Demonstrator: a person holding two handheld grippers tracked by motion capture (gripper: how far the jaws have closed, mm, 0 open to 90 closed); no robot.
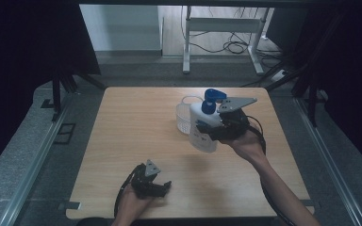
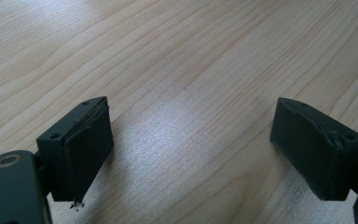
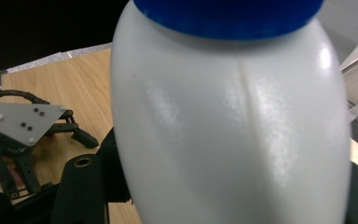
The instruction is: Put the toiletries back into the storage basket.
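My right gripper [image 1: 217, 126] is clamped on the white body of the bottle [image 1: 203, 128], below its blue pump top [image 1: 212, 100]. I hold it over the far right part of the table [image 1: 136, 136], just beside a clear cup [image 1: 184, 117]; I cannot tell whether its base touches the wood. In the right gripper view the bottle [image 3: 228, 126] bulges between my jaws, glossy, with a seam down the middle.

I judge it a stiff plastic shell with some give, smooth enough to slip if the squeeze is light. How full it is I cannot tell, so its weight is a guess; a full one would want to swing about the grip. The wide body is the place to hold, not the pump, which would likely turn or press down. The cup looks thin and light, easily knocked over.

My left gripper [image 1: 153, 184] rests low at the near edge, its jaws wide apart with nothing between them; its view looks down on bare wood [image 2: 182, 70].

The table is pale, even-grained and flat. Beyond it are dark curtains at either side, a grey floor, and a white frame [image 1: 221, 28] with loose cables [image 1: 235, 46].
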